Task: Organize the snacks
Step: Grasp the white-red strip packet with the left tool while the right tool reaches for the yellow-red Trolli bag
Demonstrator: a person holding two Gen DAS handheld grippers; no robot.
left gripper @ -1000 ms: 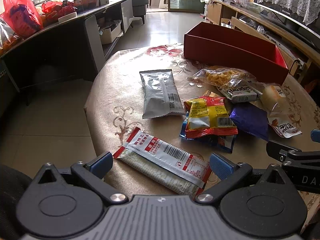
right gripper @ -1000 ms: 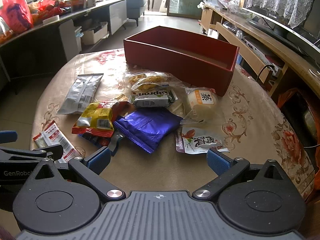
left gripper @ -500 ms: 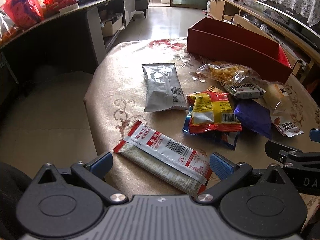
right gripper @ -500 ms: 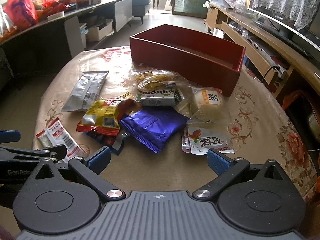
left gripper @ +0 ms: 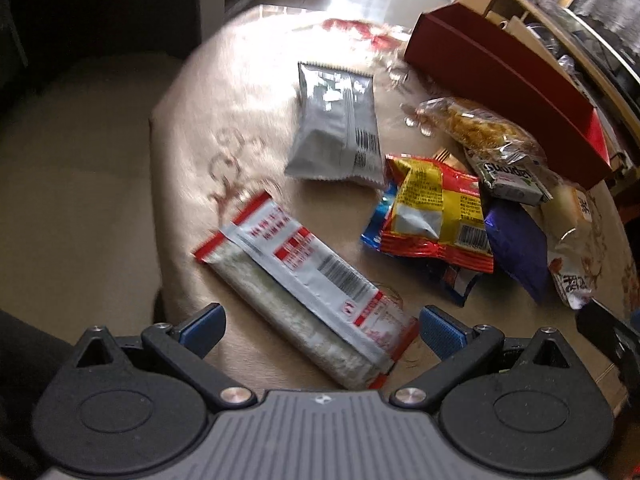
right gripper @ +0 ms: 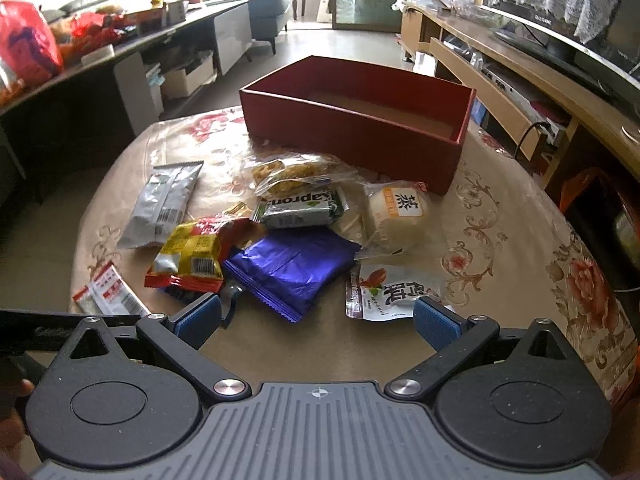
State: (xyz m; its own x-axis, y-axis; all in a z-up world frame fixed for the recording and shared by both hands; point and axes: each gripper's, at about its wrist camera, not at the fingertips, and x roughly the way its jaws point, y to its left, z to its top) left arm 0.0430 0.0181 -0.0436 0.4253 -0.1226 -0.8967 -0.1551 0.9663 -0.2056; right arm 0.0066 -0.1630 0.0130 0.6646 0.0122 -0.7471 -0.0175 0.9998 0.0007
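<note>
Left gripper (left gripper: 320, 326) spread wide, low over the red-and-white packet (left gripper: 308, 286), which lies diagonally between its blue fingertips (left gripper: 202, 326). Beyond: silver packet (left gripper: 340, 120), yellow-red bag (left gripper: 434, 210), purple packet (left gripper: 518, 248), red box (left gripper: 500, 76). View blurred.

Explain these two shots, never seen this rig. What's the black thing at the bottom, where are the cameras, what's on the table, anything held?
No robot arm here: a person holds a two-finger gripper in each hand, and each gripper carries a fisheye camera looking forward along its fingers. The black body with blue pads at the bottom of each picture is that gripper itself.

Left wrist view: the left gripper is open over a long red-and-white packet near the table edge. Nothing is held.

Right wrist view: the right gripper is open and empty, facing the snack pile: a purple pack, a yellow-red bag, a silver pack, a green bar, a clear bag of crisps, a wrapped bun and a white pouch. Behind stands an open red box, which looks empty.
</note>
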